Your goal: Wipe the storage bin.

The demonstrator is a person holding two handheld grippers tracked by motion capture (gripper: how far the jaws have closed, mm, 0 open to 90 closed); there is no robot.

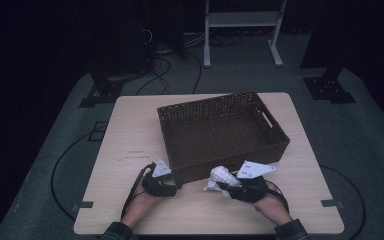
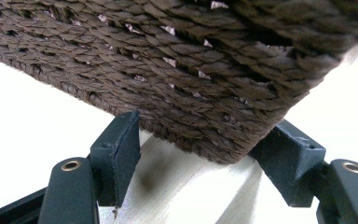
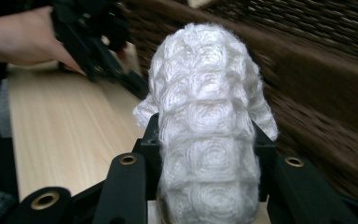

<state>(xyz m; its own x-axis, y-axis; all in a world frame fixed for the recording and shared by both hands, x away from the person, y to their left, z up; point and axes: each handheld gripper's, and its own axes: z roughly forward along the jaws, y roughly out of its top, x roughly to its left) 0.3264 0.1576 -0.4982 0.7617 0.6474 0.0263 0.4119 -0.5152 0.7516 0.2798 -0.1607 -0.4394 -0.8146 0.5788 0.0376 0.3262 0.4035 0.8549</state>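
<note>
Right gripper (image 3: 208, 172): clamped on white knitted cloth (image 3: 209, 126). Left gripper (image 2: 196, 154): jaws apart, straddling brown wicker basket (image 2: 186, 70) corner, on surface (image 1: 130, 145).

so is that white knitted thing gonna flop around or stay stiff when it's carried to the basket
Probably floppy: the white knitted cloth bulges and droops over the right gripper, whose jaws are shut on it. It looks light for its size, being fluffy yarn. The rough texture should resist slipping, though a loose edge could snag on the woven basket.

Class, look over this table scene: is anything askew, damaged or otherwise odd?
The basket sits askew, turned against the table edges. The left tongs straddle its near corner, pads not pressing. The right tongs hold a white cloth. Nothing looks damaged or spilled.
</note>
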